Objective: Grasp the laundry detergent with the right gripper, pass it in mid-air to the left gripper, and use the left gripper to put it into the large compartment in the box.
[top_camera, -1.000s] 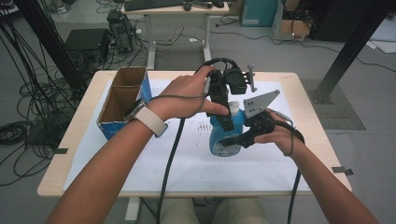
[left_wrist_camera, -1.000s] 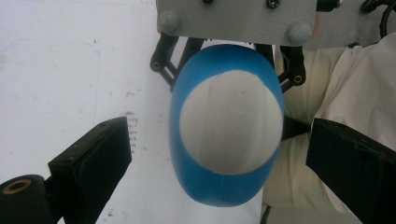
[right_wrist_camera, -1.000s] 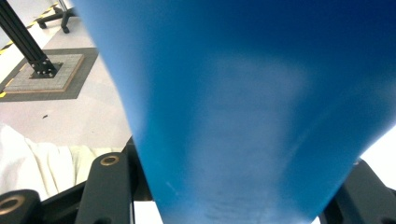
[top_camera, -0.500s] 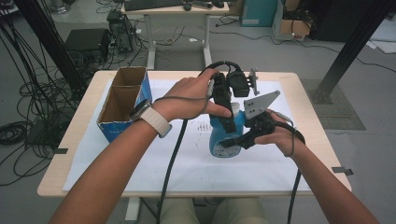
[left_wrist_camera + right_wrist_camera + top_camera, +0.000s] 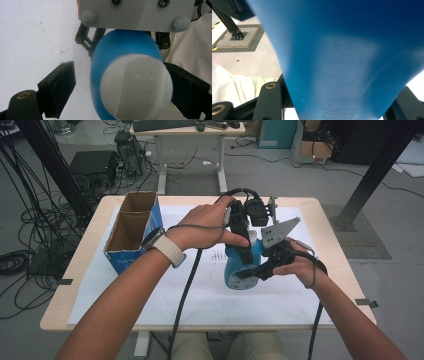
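Observation:
A blue bottle [image 5: 235,275] with a white cap [image 5: 136,85] stands upright on the white sheet, right of the table's middle. My right gripper [image 5: 248,270] reaches in from the right and is shut on the bottle's blue body [image 5: 342,65], with a jaw on either side. My left gripper [image 5: 249,245] points down over the bottle's top. Its jaws have just been closing around the cap. In the left gripper view the left pad [image 5: 58,85] stands clear of the cap, while the right pad [image 5: 187,92] lies close against it.
An open cardboard box [image 5: 131,227] with blue sides stands at the table's left. A white paper sheet [image 5: 200,295] covers most of the wooden tabletop [image 5: 80,270]. Cables trail from both grippers toward the near edge. Behind the table are a desk, floor cables and black frame posts.
My left hand has edged slightly toward the bottle's top. The right hand and the bottle have kept still.

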`<state>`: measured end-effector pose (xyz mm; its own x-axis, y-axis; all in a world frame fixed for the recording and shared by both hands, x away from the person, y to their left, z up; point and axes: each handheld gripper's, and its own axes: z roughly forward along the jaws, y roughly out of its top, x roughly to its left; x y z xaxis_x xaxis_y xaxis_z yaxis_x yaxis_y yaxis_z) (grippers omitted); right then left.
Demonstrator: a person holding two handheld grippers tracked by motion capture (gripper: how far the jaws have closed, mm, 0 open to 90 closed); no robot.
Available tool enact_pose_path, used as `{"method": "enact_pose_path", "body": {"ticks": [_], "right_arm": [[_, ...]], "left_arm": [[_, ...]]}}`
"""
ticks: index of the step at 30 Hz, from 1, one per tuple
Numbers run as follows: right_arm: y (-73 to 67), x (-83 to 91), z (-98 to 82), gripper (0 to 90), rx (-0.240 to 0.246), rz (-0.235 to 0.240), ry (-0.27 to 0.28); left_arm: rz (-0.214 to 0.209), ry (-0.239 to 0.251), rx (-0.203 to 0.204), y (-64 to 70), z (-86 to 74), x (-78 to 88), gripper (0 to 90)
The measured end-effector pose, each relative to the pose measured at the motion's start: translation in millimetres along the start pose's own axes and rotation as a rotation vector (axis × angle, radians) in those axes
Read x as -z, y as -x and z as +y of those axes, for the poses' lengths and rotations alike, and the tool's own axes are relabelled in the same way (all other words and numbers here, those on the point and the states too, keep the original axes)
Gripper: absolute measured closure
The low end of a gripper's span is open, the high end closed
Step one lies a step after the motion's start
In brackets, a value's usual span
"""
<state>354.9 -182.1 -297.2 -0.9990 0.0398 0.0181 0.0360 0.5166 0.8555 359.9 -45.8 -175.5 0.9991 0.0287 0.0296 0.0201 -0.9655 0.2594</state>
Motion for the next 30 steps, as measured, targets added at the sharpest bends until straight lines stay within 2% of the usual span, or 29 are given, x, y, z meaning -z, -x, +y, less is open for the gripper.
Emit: {"method": "enact_pose_path", "body": {"ticks": [6,7,8,9,10,11,12,14,18,19,30], "right_arm": [[0.0,-0.3,0.0,42.7,0.002,0.005,0.000],[0.0,-0.4,-0.1,42.7,0.001,0.004,0.000],[0.0,-0.5,-0.1,42.7,0.002,0.004,0.000],[0.2,-0.9,-0.1,42.7,0.004,0.008,-0.001],[0.0,-0.7,0.0,42.7,0.003,0.002,-0.001],[-0.1,-0.9,-0.1,42.7,0.003,0.001,-0.002],[-0.1,-1.1,0.0,42.7,0.002,0.004,-0.003],[-0.1,-1.4,0.0,42.7,0.001,0.004,-0.003],[-0.2,-1.6,0.1,42.7,0.001,0.004,-0.003],[0.0,-1.7,-0.1,42.7,0.001,0.007,-0.002],[-0.2,-2.4,-0.9,42.7,0.003,0.007,-0.008]], "left_arm": [[-0.005,0.002,0.004,-0.3,-1.0,-1.3,16.0],[-0.001,0.002,0.000,-0.5,-1.0,-1.2,16.0],[-0.012,-0.018,-0.038,-3.4,-0.5,-0.3,16.3],[-0.014,-0.021,-0.040,-3.5,-0.3,-0.1,16.5],[-0.005,-0.020,-0.034,-2.5,-0.4,0.1,16.9],[-0.009,0.001,-0.005,-0.6,-0.9,-1.5,17.3],[-0.008,-0.002,0.000,-0.3,-0.7,-1.6,17.3],[-0.012,-0.005,-0.017,-1.5,-0.5,-1.9,17.5],[-0.013,-0.001,-0.018,-1.2,-0.8,-3.2,18.8],[-0.014,-0.003,-0.007,-0.7,-1.1,-3.2,19.5],[-0.025,-0.005,-0.021,-1.0,-0.7,-5.1,22.1]]}}
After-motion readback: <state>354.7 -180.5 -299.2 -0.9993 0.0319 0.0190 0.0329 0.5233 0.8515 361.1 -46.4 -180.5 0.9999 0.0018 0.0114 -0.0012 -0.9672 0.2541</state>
